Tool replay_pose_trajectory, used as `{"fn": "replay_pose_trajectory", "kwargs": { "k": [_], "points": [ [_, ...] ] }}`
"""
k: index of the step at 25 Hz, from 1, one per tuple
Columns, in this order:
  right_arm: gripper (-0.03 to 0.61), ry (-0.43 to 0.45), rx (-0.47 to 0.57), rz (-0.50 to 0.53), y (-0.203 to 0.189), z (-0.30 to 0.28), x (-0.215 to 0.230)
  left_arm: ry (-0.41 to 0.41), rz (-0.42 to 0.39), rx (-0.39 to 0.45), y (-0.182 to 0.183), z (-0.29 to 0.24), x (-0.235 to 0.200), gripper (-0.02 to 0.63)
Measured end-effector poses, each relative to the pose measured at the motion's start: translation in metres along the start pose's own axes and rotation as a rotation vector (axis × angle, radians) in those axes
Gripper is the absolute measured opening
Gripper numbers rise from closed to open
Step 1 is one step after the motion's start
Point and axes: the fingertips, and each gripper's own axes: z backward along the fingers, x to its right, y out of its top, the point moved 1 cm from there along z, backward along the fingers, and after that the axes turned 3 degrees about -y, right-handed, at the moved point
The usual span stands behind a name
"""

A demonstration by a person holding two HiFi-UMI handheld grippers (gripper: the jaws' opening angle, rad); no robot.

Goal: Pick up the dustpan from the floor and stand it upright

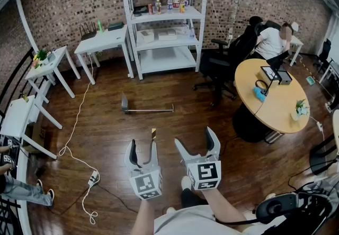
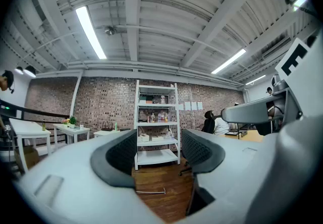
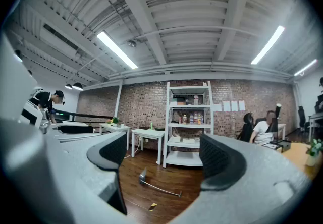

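Note:
The dustpan (image 1: 125, 104) lies flat on the wooden floor in the head view, its long thin handle (image 1: 153, 110) stretching to the right. Both grippers hover level well short of it, near the bottom of that view. My left gripper (image 1: 143, 146) is open and empty. My right gripper (image 1: 195, 139) is open wider, also empty. The right gripper view looks between that gripper's (image 3: 164, 160) jaws at the dustpan (image 3: 144, 175) on the floor ahead. The left gripper view shows that gripper's (image 2: 159, 152) dark pads apart, with only the handle (image 2: 151, 191) low between them.
A small yellow scrap (image 1: 153, 132) lies on the floor just ahead of the left gripper. A white shelf unit (image 1: 164, 22) stands behind the dustpan, white tables (image 1: 103, 41) at left, a round wooden table (image 1: 275, 101) and office chair (image 1: 222, 64) at right. A power strip (image 1: 94, 178) with cable lies at left.

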Motion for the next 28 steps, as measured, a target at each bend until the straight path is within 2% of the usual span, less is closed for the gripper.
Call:
{"fn": "replay_pose_trajectory", "kwargs": {
  "k": [3, 8, 13, 21, 28],
  "points": [
    [0.429, 0.045, 0.013, -0.004, 0.005, -0.056, 0.018, 0.0, 0.012, 0.017, 0.005, -0.05, -0.002, 0.288],
    [0.387, 0.107, 0.063, 0.01, 0.023, -0.132, 0.051, 0.055, -0.015, 0.035, 0.016, -0.123, -0.009, 0.288],
    [0.376, 0.126, 0.007, -0.018, -0.002, -0.185, 0.083, 0.063, -0.022, -0.008, -0.001, -0.178, -0.003, 0.288],
    [0.344, 0.132, -0.117, -0.043, -0.056, -0.26, 0.111, -0.006, 0.007, -0.107, -0.051, -0.27, -0.002, 0.288],
    [0.33, 0.082, -0.152, 0.018, -0.067, -0.388, 0.154, -0.112, 0.07, -0.108, -0.079, -0.43, -0.012, 0.288]
  ]
}}
